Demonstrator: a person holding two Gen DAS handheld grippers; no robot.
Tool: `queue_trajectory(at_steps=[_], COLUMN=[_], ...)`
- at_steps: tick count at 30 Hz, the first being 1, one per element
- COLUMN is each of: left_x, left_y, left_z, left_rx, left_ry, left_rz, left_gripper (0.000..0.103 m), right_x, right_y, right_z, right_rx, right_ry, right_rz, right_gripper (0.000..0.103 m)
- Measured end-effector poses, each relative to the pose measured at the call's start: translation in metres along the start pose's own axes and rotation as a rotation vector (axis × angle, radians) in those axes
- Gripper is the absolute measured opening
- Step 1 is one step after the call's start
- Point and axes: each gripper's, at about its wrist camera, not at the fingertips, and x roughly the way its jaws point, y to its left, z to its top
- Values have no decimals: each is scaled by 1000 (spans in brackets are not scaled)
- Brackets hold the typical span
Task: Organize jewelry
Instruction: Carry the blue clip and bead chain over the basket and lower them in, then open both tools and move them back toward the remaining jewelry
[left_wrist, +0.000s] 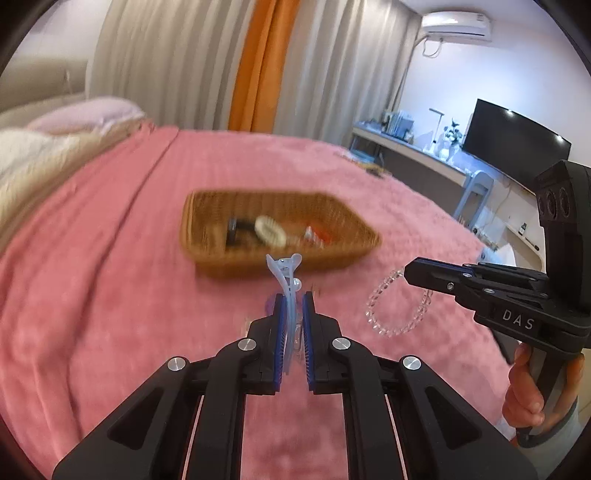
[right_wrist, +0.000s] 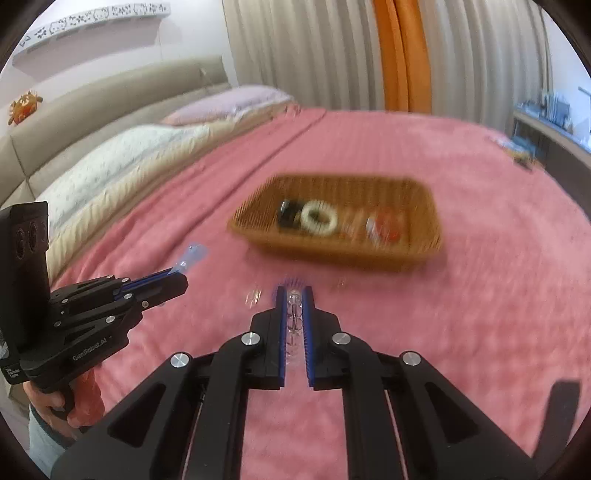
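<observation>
My left gripper (left_wrist: 293, 299) is shut on a pale blue hair clip (left_wrist: 285, 275), which sticks up past the blue pads, above the pink bed. My right gripper (right_wrist: 294, 295) is shut on a clear bead bracelet (right_wrist: 293, 314); in the left wrist view that bracelet (left_wrist: 395, 304) hangs in a loop below the right gripper (left_wrist: 408, 273). A woven basket (left_wrist: 343, 218) lies ahead of both grippers, holding a white ring-shaped piece (left_wrist: 269, 230), a black item (left_wrist: 234, 230) and a red-and-white item (left_wrist: 316, 232). In the right wrist view the left gripper (right_wrist: 181, 275) with the hair clip (right_wrist: 190, 256) is left of the basket (right_wrist: 424, 206).
The pink blanket (left_wrist: 110, 277) covers the bed. Pillows and a folded quilt (right_wrist: 122, 162) lie at the headboard end. Curtains (left_wrist: 255, 62) hang behind the bed. A desk with a dark screen (left_wrist: 513, 144) stands to the right. A hand (left_wrist: 524, 391) holds the right gripper's handle.
</observation>
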Motion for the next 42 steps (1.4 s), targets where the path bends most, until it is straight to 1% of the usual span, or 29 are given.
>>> queue_trajectory(at_steps=[3,6,9,11,13,16,18,21,24,27,28,29,30,31,32,33,34,35,36,39,42], left_x=[10,28,55,75,92,119,136,151,160,160,159,158,154,151,144,138,132,121,112,83,60], left_y=[-2,0,5,10,16,24,31,41,45,46,47,49,50,52,52,52,52,52,51,46,38], left_z=[28,52,68,75,77,73,68,59,55,54,53,53,52,52,52,52,53,53,53,49,44], left_rx=[8,-1,-13,-28,-38,-42,-44,-66,-76,-75,-85,-91,-98,-102,-108,-114,-119,-126,-129,-117,-94], left_ry=[-30,-46,-41,-35,-30,-9,16,51,80,83,82,82,73,66,59,51,43,27,14,-12,-25], left_rz=[-1,-4,1,-1,5,17,23,7,-1,-1,-10,-13,-7,-6,-16,-25,-34,-44,-50,-59,-56], left_gripper=[7,7,7,7,7,7,7,7,7,9,18,29,33,37,37,37,41,45,47,47,47], right_x=[2,16,39,59,82,125,144,159,165,165,162,158,157,152,147,139,132,122,116,89,67], right_y=[-5,-15,-25,-30,-37,-50,-60,-76,-86,-94,-96,-97,-97,-98,-97,-95,-93,-88,-84,-68,-48], right_z=[27,54,70,75,76,76,74,67,61,58,56,55,55,54,53,52,52,50,49,41,28], right_rx=[-11,-4,4,6,20,67,85,113,136,162,170,175,181,194,200,204,200,190,182,155,136], right_ry=[-46,-80,-90,-75,-52,3,25,45,53,53,47,41,37,28,22,10,-2,-18,-25,-49,-46], right_rz=[-29,-53,-70,-74,-75,-54,-63,-83,-94,-95,-89,-93,-97,-95,-89,-86,-92,-101,-103,-100,-77], right_gripper=[6,6,6,6,6,6,6,6,6,7,7,8,13,22,27,40,52,53,53,53,53])
